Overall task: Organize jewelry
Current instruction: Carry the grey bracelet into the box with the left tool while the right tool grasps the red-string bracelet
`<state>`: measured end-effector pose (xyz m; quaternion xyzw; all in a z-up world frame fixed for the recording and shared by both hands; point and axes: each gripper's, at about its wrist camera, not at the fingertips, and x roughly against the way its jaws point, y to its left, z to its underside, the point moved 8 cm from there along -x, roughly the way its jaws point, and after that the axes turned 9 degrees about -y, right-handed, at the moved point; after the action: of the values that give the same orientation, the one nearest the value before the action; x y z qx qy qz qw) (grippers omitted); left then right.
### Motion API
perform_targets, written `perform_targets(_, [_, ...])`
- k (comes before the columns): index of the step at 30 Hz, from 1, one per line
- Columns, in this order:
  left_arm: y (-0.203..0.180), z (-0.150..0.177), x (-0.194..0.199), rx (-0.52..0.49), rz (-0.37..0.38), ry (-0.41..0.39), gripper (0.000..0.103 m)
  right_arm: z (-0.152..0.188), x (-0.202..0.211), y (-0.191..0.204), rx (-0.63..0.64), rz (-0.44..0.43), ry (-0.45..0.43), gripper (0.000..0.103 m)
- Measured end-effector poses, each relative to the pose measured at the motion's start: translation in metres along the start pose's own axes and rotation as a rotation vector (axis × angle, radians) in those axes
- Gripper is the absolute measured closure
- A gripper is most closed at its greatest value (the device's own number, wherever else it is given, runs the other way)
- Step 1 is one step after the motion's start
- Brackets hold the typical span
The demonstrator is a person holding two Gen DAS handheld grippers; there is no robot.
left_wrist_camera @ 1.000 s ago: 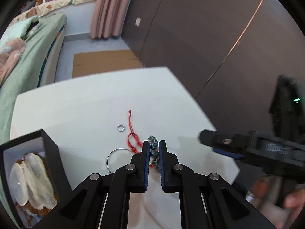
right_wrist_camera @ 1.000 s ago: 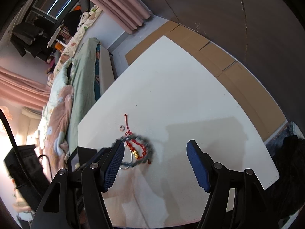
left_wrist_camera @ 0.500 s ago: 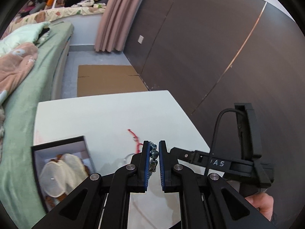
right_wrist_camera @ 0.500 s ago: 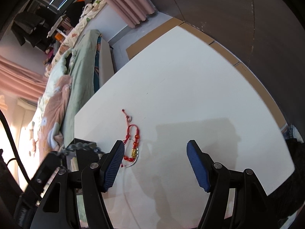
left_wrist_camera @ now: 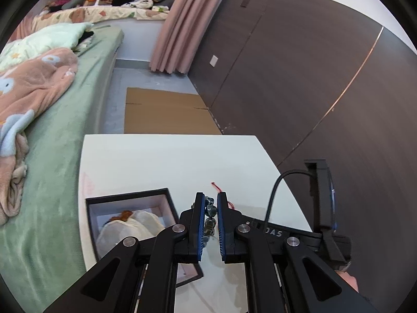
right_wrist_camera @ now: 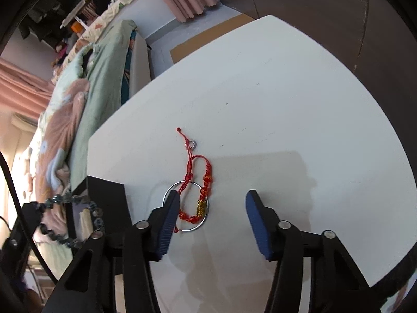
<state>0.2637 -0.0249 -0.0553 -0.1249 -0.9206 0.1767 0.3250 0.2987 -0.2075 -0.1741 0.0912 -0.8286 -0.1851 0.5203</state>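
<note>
My left gripper (left_wrist_camera: 209,203) is shut on a dark beaded bracelet (left_wrist_camera: 210,212) and holds it in the air beside the black jewelry box (left_wrist_camera: 168,195). In the right wrist view the bracelet (right_wrist_camera: 70,220) hangs as a loop over the box (right_wrist_camera: 105,195). My right gripper (right_wrist_camera: 212,203) is open and empty, just above the table. A red cord bracelet with a gold bead (right_wrist_camera: 200,182), a silver bangle (right_wrist_camera: 202,224) and a small silver ring (right_wrist_camera: 192,144) lie on the white table (right_wrist_camera: 260,91) in front of it.
The box holds pale pouches (left_wrist_camera: 127,230) and something brown. A bed with green and pink bedding (left_wrist_camera: 52,99) runs along the table's left edge. A dark wardrobe wall (left_wrist_camera: 299,78) stands to the right, cardboard (left_wrist_camera: 161,112) on the floor beyond.
My left gripper has lifted the beaded bracelet off the table and carried it left to the box. My right gripper has moved closer to the red bracelet and bangle.
</note>
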Motion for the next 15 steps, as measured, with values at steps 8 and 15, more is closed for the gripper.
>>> perform_targets(8, [0.015,-0.009,0.014,0.031,-0.007,-0.025,0.094,-0.001,-0.005,0.008,0.077,0.086,-0.024,0.064])
perform_targets(15, [0.021,-0.014,0.023,0.048,-0.013,-0.028,0.094,0.002,-0.002,0.007,0.148,0.151,-0.032,0.094])
